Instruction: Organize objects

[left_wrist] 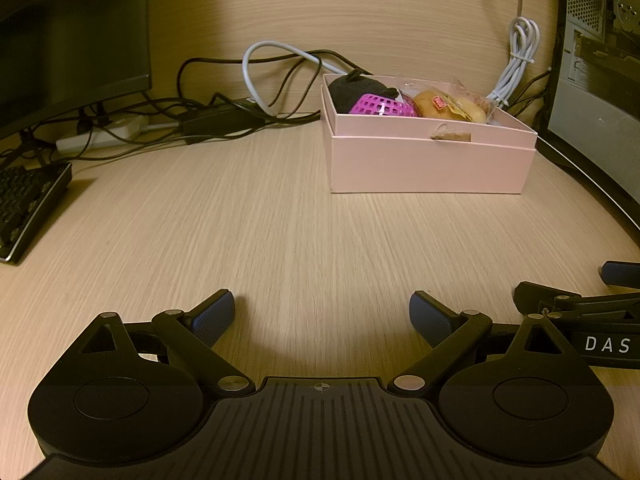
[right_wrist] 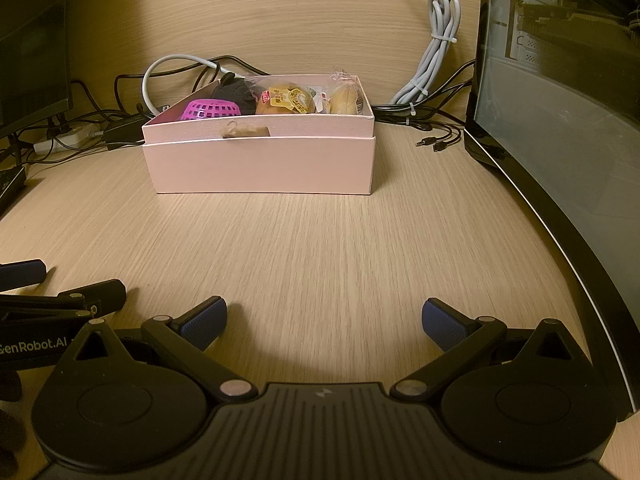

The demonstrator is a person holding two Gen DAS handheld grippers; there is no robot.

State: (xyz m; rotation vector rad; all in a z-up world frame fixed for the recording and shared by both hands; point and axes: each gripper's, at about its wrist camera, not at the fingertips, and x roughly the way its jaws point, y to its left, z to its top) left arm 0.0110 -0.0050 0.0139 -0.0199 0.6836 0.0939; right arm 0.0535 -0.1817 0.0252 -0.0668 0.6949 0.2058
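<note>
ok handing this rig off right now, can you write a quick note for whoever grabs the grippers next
Left gripper: open, empty, low over the bare desk.
Right gripper: open, empty, beside the left one, also over the desk.
Pink box: open, sitting in its lid at the back of the desk, well ahead of both grippers.
Inside it: a magenta mesh basket, a dark cloth item, and two wrapped buns.
Done: those items look packed in the box.
Left: no loose items show on the desk in front; check outside these views before calling it finished.
</note>
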